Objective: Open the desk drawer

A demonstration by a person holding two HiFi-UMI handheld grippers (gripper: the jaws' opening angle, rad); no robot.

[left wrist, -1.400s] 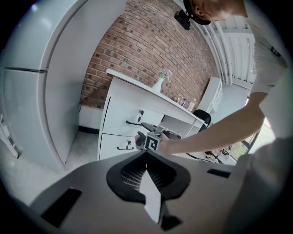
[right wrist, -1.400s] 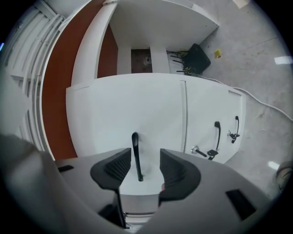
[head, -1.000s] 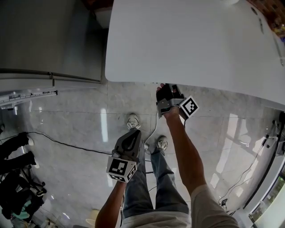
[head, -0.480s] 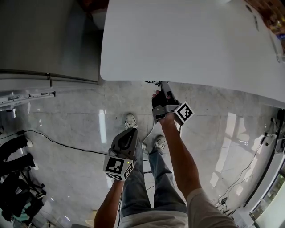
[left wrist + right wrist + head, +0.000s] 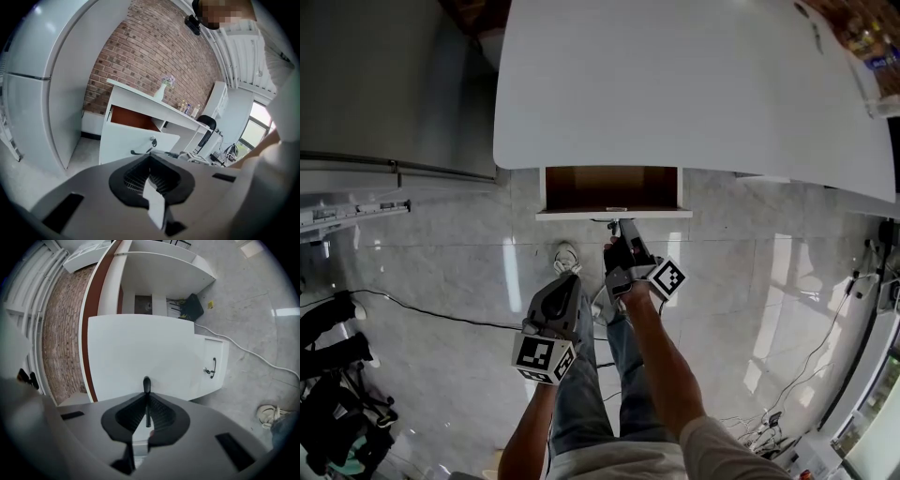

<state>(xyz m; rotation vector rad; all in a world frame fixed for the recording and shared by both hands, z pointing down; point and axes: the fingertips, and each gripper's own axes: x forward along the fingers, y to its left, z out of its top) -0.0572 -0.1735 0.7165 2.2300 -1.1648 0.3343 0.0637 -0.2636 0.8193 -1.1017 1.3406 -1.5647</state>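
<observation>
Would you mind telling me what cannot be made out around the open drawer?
Drawer interior: head view, back part hidden under the desk top, rest in shadow.
Handle: right gripper view, only a thin edge shows between the right gripper jaws.
Items on the desk: left gripper view, too small.

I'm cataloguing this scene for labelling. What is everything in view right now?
desk: one, white, across the top of the head view.
drawer: one, white front, brown inside, pulled out under the desk.
drawer handle: one, black, on the drawer front.
fridge: one, pale grey, left of the desk.
vase: one, white, on the desk.
shoes: two, white, on the floor.
left gripper: one, grey, shut, empty, short of the drawer.
right gripper: one, grey, shut on the drawer handle.
</observation>
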